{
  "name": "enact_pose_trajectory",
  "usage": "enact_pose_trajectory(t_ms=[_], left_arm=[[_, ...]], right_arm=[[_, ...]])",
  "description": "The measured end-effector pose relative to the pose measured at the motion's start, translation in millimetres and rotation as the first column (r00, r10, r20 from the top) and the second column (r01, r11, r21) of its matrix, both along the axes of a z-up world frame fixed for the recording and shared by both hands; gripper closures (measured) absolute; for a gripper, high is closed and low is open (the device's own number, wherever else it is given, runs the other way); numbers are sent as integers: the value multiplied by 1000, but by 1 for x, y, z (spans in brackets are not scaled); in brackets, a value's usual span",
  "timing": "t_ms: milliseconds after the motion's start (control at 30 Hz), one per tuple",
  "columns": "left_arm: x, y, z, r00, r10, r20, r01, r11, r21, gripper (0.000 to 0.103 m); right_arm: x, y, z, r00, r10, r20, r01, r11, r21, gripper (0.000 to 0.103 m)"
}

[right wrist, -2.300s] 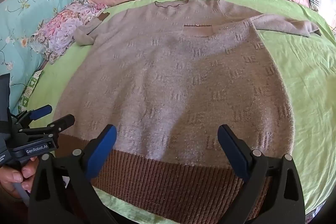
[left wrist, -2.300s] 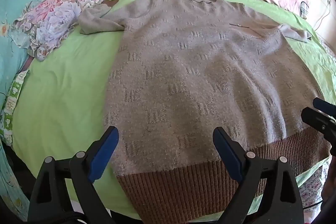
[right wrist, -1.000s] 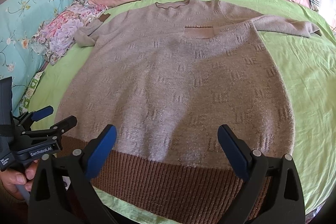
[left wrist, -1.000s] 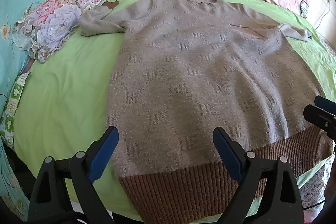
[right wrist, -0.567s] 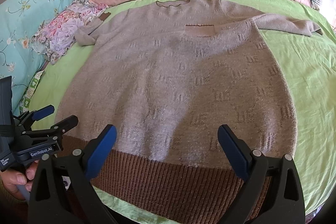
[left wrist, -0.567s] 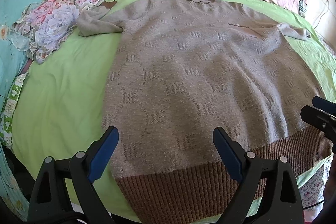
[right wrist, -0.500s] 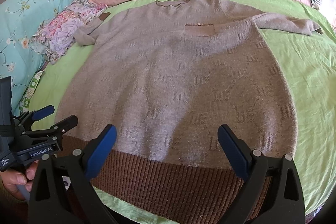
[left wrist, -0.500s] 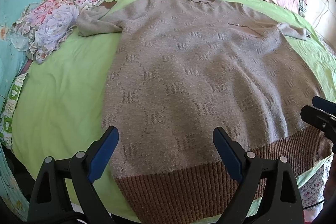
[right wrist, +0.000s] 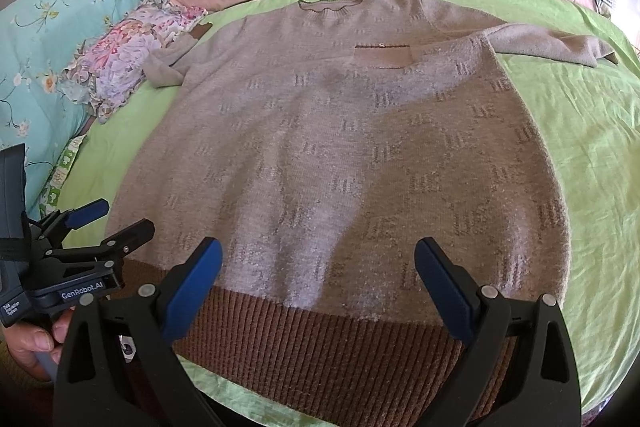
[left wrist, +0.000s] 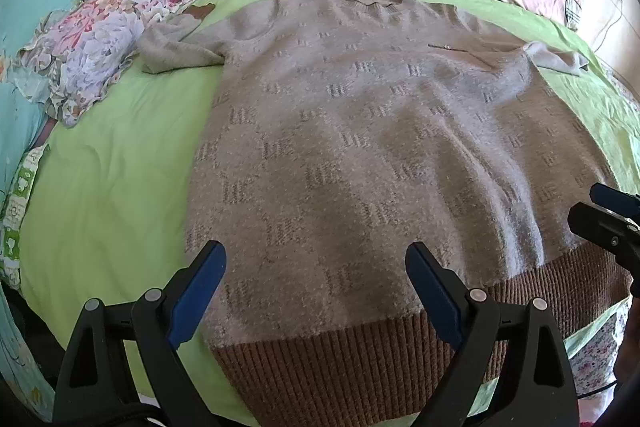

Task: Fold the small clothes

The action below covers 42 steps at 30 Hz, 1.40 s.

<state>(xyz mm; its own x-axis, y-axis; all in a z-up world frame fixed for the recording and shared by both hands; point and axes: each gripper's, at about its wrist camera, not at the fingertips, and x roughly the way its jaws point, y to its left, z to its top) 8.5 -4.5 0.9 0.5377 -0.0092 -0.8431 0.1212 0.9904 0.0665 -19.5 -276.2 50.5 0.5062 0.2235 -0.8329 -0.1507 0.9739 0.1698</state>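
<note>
Little has moved since the earlier frames: both views drift only slightly and the sweater lies as it did. The left hand-held gripper (left wrist: 316, 285) hangs with its blue pads spread wide over the hem's left part, gripping nothing. The right hand-held gripper (right wrist: 318, 279) is equally wide above the hem's middle, also empty. Both sit at the 6 o'clock edge of the garment, which I judge to be a ready stance for taking the hem and folding it up toward the collar.

Outward from them, the sweater (left wrist: 380, 147) lies flat, front up, on the green sheet (left wrist: 112, 179) of the bed, brown ribbed hem (right wrist: 328, 343) nearest, collar (right wrist: 332, 5) at 12 o'clock. Its sleeves are spread toward 10 and 2 o'clock, probably to be folded in.

The left sleeve (right wrist: 168, 67) ends against a floral cloth (right wrist: 116, 63), so its cuff is hard to trace. The hem's lowest edge is hidden behind the gripper frames, and the person's hand (right wrist: 32, 343) is cut off at the picture's edge.
</note>
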Motion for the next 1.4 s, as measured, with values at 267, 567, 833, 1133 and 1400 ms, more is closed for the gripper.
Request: enact_pose_trajectory(t_ms=[267,567,833,1133,1400], left_arm=[[10,-4,2,1000,-19,3,19,1000,-7,11],[35,-11,0,999,-37,-8,37,999,-11,11],[66,-15,9,999,-38,0,38,999,-6,11],[105,-20,7,999,-44,-29,43,999,-28,11],[146,-22,16,1000,-27,-8,27,999,-22,11]], right_arm=[[6,-9,5,1000,-19,-3,19,999,26,6],[27,-51,19,995,-104,2,104,992,69,6],[64,-124,37,967,-252,-26,252,954,162,6],[152,-228,60,907,-418,55,408,903,139,21],[252,-325,41,832,-551,67,542,833,110,23]])
